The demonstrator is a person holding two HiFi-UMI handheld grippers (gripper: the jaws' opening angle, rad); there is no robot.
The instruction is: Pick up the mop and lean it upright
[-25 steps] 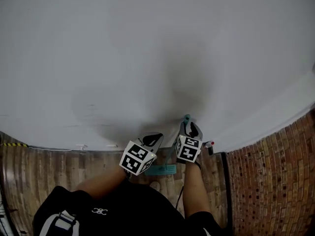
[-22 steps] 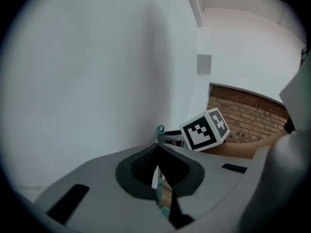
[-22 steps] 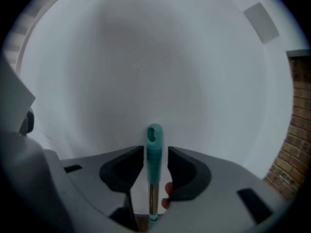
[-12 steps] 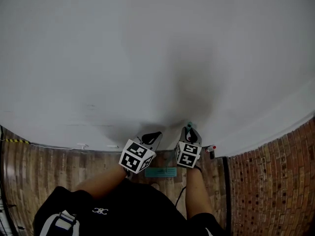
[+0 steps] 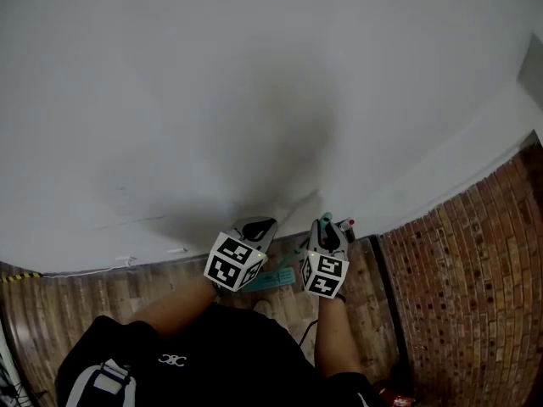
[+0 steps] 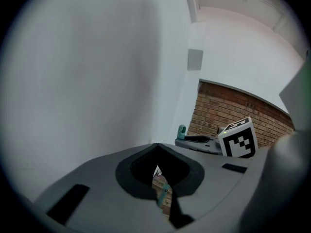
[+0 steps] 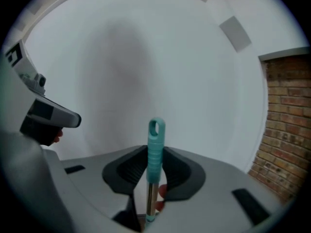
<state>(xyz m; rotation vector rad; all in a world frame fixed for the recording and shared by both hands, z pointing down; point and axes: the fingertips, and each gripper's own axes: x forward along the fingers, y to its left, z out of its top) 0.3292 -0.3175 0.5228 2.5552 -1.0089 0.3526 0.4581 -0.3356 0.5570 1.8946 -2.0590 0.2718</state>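
White wall (image 5: 254,75) behind, right gripper (image 7: 154,176) clamps the mop's (image 7: 156,142) teal ribbed handle (steel shaft below), left gripper (image 6: 159,174) closed.

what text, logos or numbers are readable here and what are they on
White logo on the black shirt: too small and blurred to read.
On the left marker cube and right marker cube: black-and-white square patterns only, no letters.
On the mop handle: no print visible.
Nothing else carries text.

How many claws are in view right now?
2. The left claw sits shut near the white wall; the right claw, just to its right, is closed on the teal mop handle. Neither is hidden.
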